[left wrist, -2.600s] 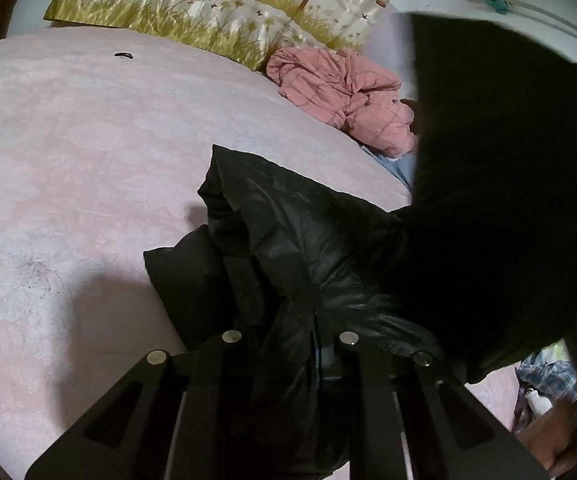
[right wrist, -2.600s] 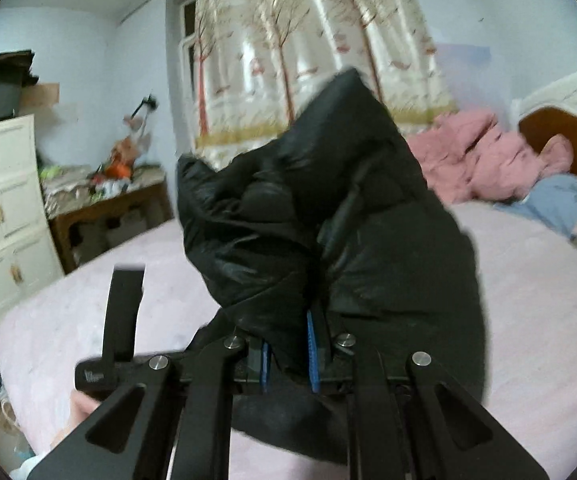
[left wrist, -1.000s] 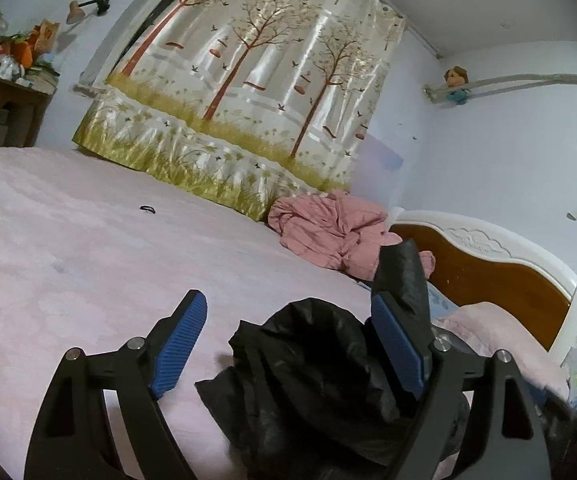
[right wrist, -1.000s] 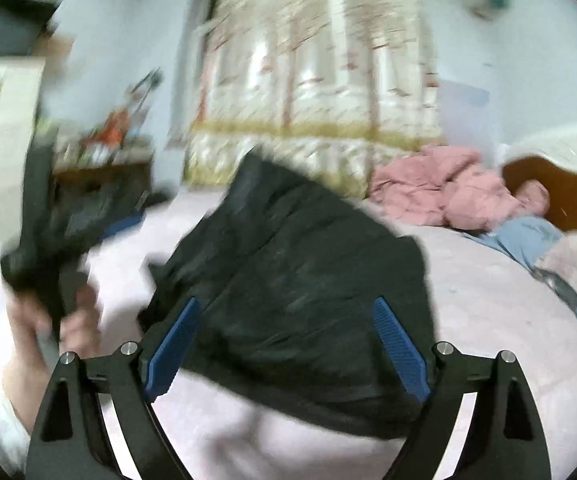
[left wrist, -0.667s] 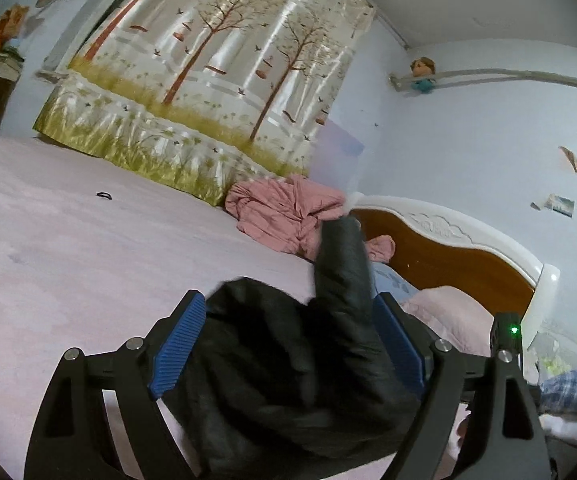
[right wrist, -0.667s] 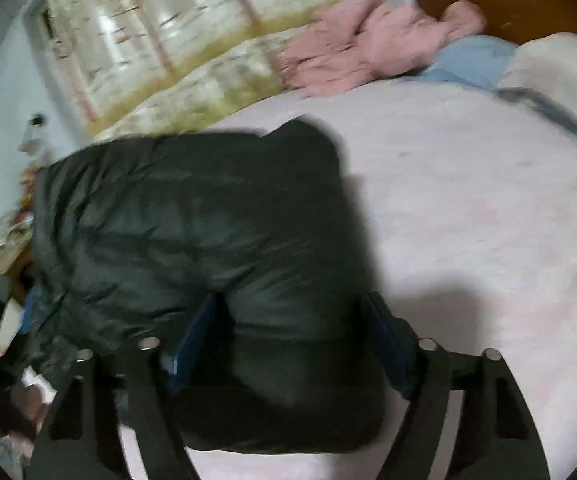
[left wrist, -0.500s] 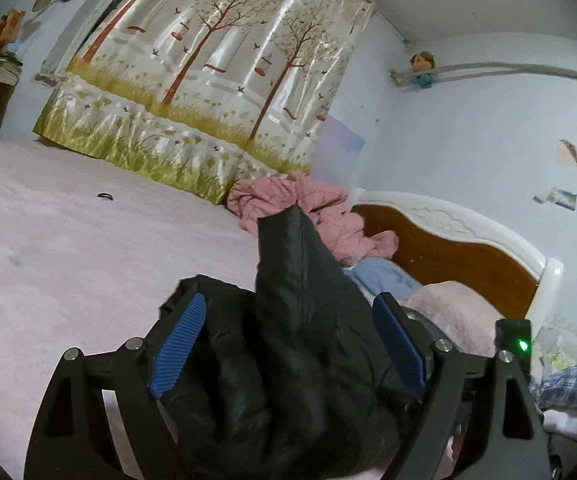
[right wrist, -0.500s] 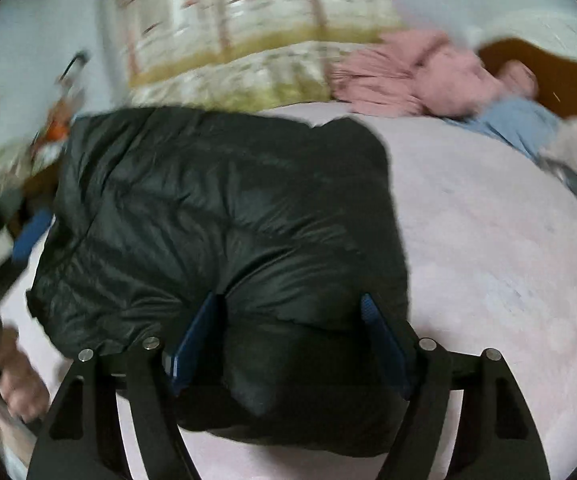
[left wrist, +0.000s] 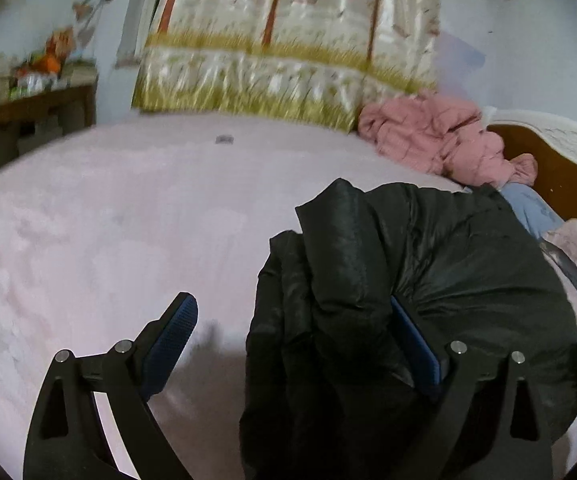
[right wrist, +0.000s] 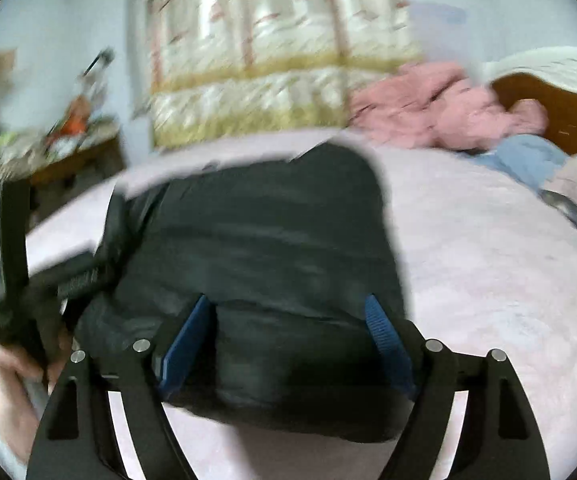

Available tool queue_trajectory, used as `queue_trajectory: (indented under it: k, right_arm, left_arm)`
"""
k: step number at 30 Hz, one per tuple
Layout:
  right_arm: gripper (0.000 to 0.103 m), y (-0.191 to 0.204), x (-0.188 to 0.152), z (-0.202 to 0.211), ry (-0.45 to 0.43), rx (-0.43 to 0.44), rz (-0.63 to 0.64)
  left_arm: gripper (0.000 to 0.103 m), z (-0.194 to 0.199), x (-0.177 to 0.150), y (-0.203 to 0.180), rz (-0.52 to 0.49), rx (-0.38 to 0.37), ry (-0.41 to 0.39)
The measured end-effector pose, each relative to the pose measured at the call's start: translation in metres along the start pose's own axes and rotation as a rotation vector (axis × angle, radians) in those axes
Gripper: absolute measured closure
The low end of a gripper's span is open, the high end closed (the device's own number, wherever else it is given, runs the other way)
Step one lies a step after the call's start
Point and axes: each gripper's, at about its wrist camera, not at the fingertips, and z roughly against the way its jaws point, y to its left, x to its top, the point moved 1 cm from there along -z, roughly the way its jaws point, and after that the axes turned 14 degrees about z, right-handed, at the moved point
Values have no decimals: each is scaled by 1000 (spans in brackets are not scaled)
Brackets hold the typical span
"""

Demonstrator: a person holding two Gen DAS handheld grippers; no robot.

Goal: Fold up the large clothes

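On the pink bed (left wrist: 108, 240) we note the black puffer jacket (right wrist: 272, 264) bunched at centre. Left gripper (left wrist: 300, 344) wide, jaws opening, jacket fold against its three-o'clock pad. Right gripper (right wrist: 288, 344) wide, jaws opening, straddling the jacket's six-o'clock edge.

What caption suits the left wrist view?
Left tool opening beside a black puffer jacket on the pink bed.

Both tongs are black, built of open triangular struts. The left tongs (left wrist: 292, 336) and right tongs (right wrist: 288, 332) each carry ribbed blue pads (left wrist: 172, 332) and round silver screws (right wrist: 141, 345) at the joints.
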Motion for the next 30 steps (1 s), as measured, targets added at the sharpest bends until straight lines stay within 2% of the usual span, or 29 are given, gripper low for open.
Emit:
queue_trajectory:
  k: [3, 7, 9, 10, 12, 16, 17, 18, 19, 20, 21, 23, 25, 30]
  right_arm:
    - [16, -16, -2, 1, -34, -31, -45]
    - [9, -39, -12, -10, -19, 27, -146]
    - [7, -50, -18, -24, 2, 81, -210]
    - [2, -54, -23, -29, 16, 117, -253]
    - [1, -61, -32, -46, 54, 194, -330]
    - [1, -69, -46, -68, 98, 312, -434]
    - [4, -68, -47, -69, 91, 311, -434]
    - [8, -67, -46, -67, 82, 305, -427]
    - [22, -65, -46, -65, 68, 309, -416]
    - [28, -61, -44, -62, 50, 301, -393]
    - [33, -58, -44, -57, 37, 270, -371]
    - [48, -50, -41, -50, 3, 239, -325]
    - [53, -46, -39, -41, -42, 227, -295]
    - [56, -48, -39, -13, -160, 199, -289]
  left_arm:
    - [8, -12, 0, 11, 65, -10, 70]
    - [6, -18, -5, 12, 79, -37, 140]
    - [2, -22, -8, 18, 122, -70, 195]
    - [1, -23, -9, 23, 162, -102, 232]
    - [0, -34, -12, 36, 273, -191, 329]
    - [0, -32, -11, 32, 259, -204, 335]
    - [4, -31, -12, 31, 263, -223, 340]
    - [28, -31, -12, 31, 287, -281, 359]
    - [42, -32, -11, 32, 330, -365, 395]
    - [49, -36, -13, 34, 396, -458, 447]
    - [56, -35, -13, 34, 393, -467, 445]
    - [66, -26, -11, 28, 341, -457, 397]
    - [70, -12, -9, 17, 267, -458, 332]
    - [73, 17, -7, 2, 164, -529, 213]
